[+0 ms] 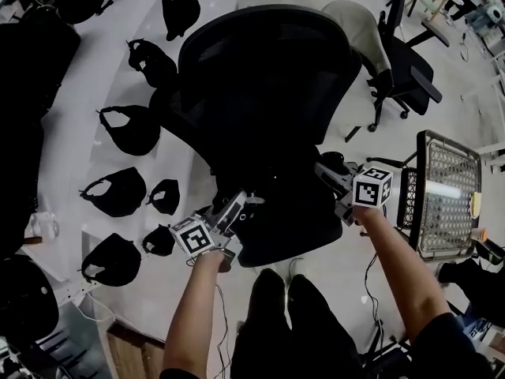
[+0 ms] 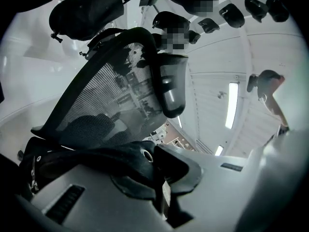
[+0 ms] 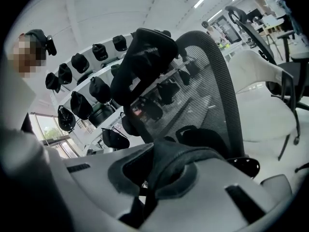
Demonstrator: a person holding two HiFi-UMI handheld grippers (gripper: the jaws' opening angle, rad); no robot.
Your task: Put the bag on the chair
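White shelving (image 1: 95, 61) with a scatter of black bags (image 1: 118, 192) fills the left of the head view, and a black mesh chair (image 1: 268, 77) stands at the centre. The bag (image 1: 288, 223) is held low at lower centre, just in front of the backrest and apparently over the seat; black on black, contact cannot be made out. The left claw (image 1: 235, 210) is pinched on a fold of its fabric, the right claw (image 1: 330, 178) likewise. Both ends should be lowered evenly until the weight is borne by the seat, well back from its front edge, before either pinch is released.
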